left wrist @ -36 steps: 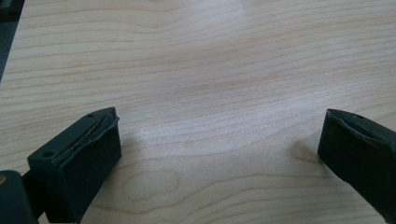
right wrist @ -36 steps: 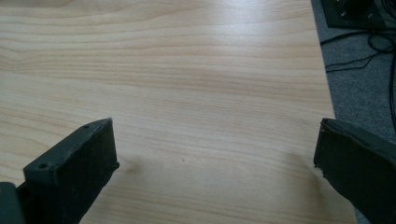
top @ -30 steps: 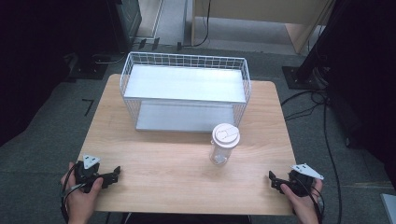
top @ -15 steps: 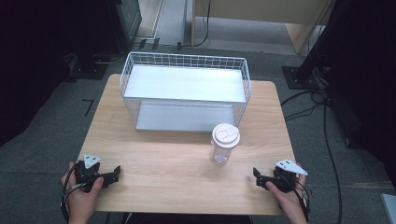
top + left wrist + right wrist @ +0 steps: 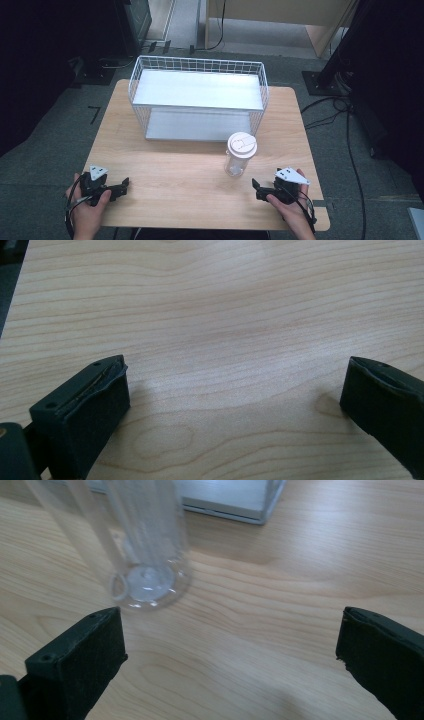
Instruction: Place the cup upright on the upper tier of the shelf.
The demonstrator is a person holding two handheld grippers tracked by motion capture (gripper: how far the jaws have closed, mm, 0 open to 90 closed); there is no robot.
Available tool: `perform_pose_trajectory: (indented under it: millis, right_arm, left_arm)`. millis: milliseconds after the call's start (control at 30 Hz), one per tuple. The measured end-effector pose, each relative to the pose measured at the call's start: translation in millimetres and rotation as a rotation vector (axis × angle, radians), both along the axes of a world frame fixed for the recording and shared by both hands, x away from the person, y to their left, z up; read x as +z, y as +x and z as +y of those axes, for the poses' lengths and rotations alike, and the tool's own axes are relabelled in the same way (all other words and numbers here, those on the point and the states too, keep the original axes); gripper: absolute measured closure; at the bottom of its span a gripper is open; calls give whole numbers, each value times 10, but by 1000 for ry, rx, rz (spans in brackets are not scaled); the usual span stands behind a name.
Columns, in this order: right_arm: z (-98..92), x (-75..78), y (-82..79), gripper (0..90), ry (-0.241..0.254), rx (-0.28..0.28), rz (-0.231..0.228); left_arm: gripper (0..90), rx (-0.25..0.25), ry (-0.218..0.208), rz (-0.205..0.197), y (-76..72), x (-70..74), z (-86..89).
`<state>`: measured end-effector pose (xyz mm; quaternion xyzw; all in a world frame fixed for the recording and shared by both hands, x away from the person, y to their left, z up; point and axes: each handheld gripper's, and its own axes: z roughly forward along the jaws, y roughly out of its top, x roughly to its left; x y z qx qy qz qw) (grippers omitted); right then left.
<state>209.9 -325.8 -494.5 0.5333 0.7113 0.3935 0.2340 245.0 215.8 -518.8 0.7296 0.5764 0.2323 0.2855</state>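
A clear plastic cup [image 5: 240, 159] with a white lid stands upright on the wooden table [image 5: 175, 175], right of centre and in front of the rack. My right gripper [image 5: 256, 189] rests on the table just right of and nearer than the cup, open and holding nothing. In the right gripper view the cup's base [image 5: 150, 580] sits ahead and left of the wide-apart jaws of the right gripper [image 5: 230, 650]. My left gripper [image 5: 125, 184] lies open near the front left corner. Bare wood lies between the jaws of the left gripper [image 5: 232, 400].
A white wire two-tier rack [image 5: 197, 64] stands across the back half of the table. Its lower shelf corner [image 5: 235, 500] shows behind the cup. The table's right edge [image 5: 315, 170] is close to my right hand. Cables and dark equipment stand on the floor around.
My right gripper has slid left from the table's right edge to a spot near the cup. The left gripper and the cup have stayed put.
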Motion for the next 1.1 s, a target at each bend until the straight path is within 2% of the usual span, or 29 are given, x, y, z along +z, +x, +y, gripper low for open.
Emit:
perform_pose_trajectory:
  millis: [533, 967, 1100]
  right_arm:
    - [443, 150, 170, 0, 20, 83, -40]
    - [617, 281, 300, 26, 56, 90, -83]
    - [664, 314, 335, 71, 61, 63, -124]
  left_arm:
    - [0, 4, 1, 1, 4, 0, -1]
    - [0, 5, 0, 0, 4, -1, -2]
    - [0, 5, 0, 0, 4, -1, -2]
